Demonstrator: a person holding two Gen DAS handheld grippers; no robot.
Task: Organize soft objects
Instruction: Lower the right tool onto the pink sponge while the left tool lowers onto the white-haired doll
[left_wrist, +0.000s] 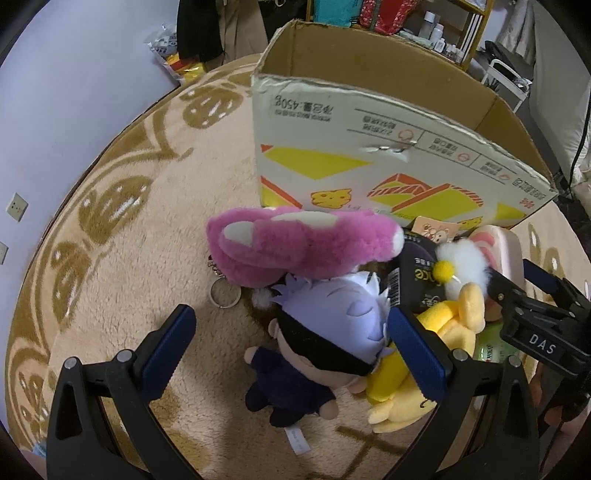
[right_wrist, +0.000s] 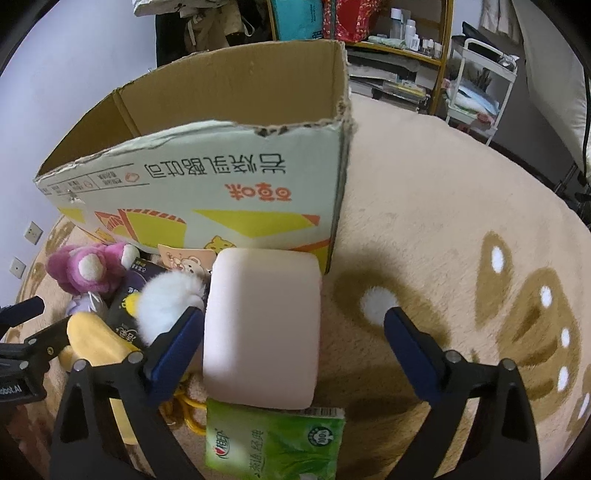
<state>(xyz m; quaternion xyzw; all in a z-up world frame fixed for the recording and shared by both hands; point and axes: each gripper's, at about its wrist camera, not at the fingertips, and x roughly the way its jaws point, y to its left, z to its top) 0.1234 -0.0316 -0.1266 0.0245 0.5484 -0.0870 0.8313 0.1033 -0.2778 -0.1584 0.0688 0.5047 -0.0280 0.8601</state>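
Observation:
An open cardboard box (left_wrist: 369, 155) stands on the rug, also in the right wrist view (right_wrist: 221, 192). In front of it lies a pile: a pink plush (left_wrist: 295, 243), a doll with lavender hair and dark clothes (left_wrist: 325, 332), a yellow plush (left_wrist: 436, 339), a white pom-pom flower (left_wrist: 461, 262), a black packet (left_wrist: 417, 280). My left gripper (left_wrist: 291, 339) is open, its jaws on either side of the doll. My right gripper (right_wrist: 295, 332) is open around a pale pink sponge block (right_wrist: 262, 328). A green tissue pack (right_wrist: 273, 439) lies below it.
The beige patterned rug (right_wrist: 461, 206) spreads to the right of the box. A key ring (left_wrist: 223, 295) lies left of the pile. Shelves with bottles (right_wrist: 406, 33) and a white cart (right_wrist: 480, 74) stand behind. The right gripper shows in the left wrist view (left_wrist: 535, 306).

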